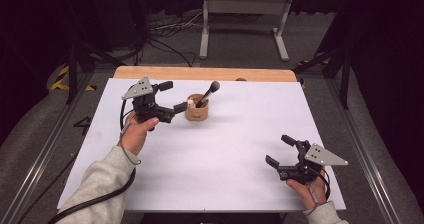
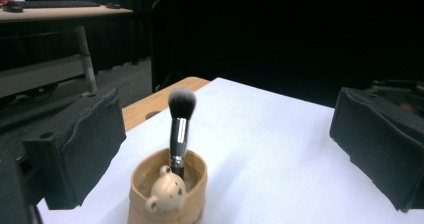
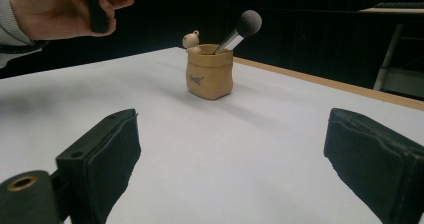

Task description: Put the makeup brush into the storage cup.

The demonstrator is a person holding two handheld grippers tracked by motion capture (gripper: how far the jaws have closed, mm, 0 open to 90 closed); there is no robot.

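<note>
- Left gripper (image 1: 170, 96): jaws spread wide, nothing between the pads; the brush is clear of both pads in the left gripper view. No grip on anything.
- It sits just left of the cup (image 1: 197, 109) in the high view, jaws pointing toward it; one jaw tip close to the cup's rim, not clearly touching.
- Makeup brush (image 1: 208, 94) stands handle-down in the cup, bristle head up and out.
- Long axis: near upright, tilted so the head leans up-right in the high view, away from the left gripper.
- In the left gripper view the brush (image 2: 179, 131) stands between the jaw lines and ahead of them, with the small bear figure (image 2: 163, 193) on the near rim.
- Cup is at the far middle of the white table (image 1: 240, 159), left of centre.
- Right gripper (image 1: 286, 154): also open, empty, resting low at the near right, well apart from the cup.
- Left hand (image 1: 136, 134) is clearly the nearer one; any regrasp of the brush would probably fall to it, approaching from the cup's left side.
- Watch: the bear figure lies between the jaws and the ferrule.
</note>
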